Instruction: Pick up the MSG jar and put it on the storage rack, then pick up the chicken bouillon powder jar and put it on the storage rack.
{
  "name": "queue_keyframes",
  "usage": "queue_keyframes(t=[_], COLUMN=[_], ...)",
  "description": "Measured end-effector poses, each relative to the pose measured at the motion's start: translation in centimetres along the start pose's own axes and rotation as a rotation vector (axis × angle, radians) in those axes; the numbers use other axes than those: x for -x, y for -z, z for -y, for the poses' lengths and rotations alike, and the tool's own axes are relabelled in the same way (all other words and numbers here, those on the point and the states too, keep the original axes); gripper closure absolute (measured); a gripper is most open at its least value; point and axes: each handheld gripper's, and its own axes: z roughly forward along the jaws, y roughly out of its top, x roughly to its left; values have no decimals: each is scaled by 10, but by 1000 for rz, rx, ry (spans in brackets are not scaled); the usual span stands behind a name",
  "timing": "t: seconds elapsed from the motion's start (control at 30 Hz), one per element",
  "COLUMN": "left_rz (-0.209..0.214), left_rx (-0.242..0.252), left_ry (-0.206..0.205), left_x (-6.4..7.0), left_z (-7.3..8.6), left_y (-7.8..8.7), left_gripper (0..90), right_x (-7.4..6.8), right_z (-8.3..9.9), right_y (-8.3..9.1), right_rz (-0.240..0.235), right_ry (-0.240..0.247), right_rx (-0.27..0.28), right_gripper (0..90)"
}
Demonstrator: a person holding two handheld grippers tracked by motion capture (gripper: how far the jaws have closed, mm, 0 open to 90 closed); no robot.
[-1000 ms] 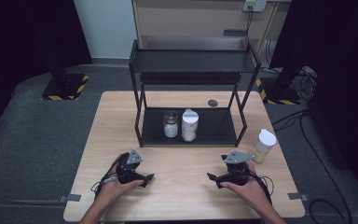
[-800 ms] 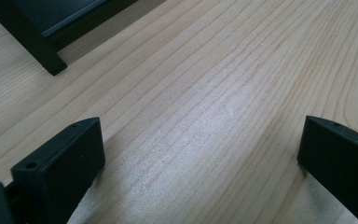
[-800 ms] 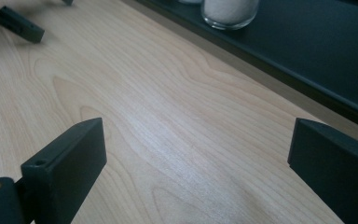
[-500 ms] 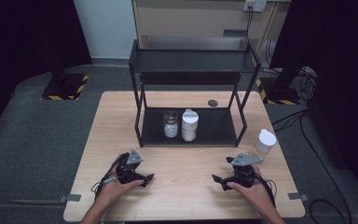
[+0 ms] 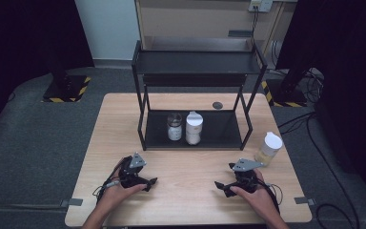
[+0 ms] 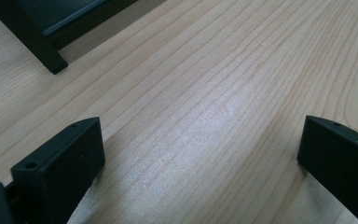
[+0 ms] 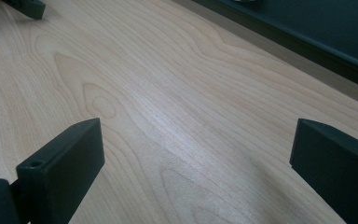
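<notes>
Wooden surface (image 5: 190,191), black shelf rack (image 5: 195,109) at 12 o'clock with two jars on its lower tier. Right gripper (image 5: 226,186) has drifted slightly back toward 6 o'clock, away from the white-capped bottle (image 5: 269,148) at its 1 o'clock. Left gripper (image 5: 148,182) unchanged. Both jaws wide, empty. Likely no reach started yet.

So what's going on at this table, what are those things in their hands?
A person sits at a wooden table holding a two-jaw claw tool in each hand. The left claw and the right claw both rest low over bare wood, jaws wide open, gripping nothing. The nearest thing is a white-lidded jar beside the right hand. Two more jars stand on the bottom shelf of a black rack. Nothing is being handled at this moment.
</notes>
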Motion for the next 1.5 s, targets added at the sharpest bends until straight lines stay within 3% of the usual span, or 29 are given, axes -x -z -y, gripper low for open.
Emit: queue_keyframes(t=[0.27, 0.4, 0.57, 0.67, 0.77, 0.83, 0.9, 1.07, 1.5], left_rz=[0, 0, 0, 0, 0, 0, 0, 0, 0], left_rx=[0, 0, 0, 0, 0, 0, 0, 0, 0], left_ry=[0, 0, 0, 0, 0, 0, 0, 0, 0], left_x=[0, 0, 0, 0, 0, 0, 0, 0, 0], left_z=[0, 0, 0, 0, 0, 0, 0, 0, 0], left_y=[0, 0, 0, 0, 0, 0, 0, 0, 0], left_gripper=[0, 0, 0, 0, 0, 0, 0, 0, 0], right_x=[-6, -9, -5, -4, -3, -6, -10, -12, -4], right_z=[-7, -19, -49, -73, -85, -86, -92, -87, -82], right_y=[9, 21, 36, 38, 39, 39, 41, 48, 68], right_rz=[8, 23, -16, -39, -58, -49, -41, -12, 98], right_ry=[15, 7, 26, 27, 23, 17, 48, 46, 29], right_rx=[10, 44, 45, 17, 30, 50, 31, 42, 64], right_gripper=[34, 34, 44, 47, 46, 54, 51, 49, 49])
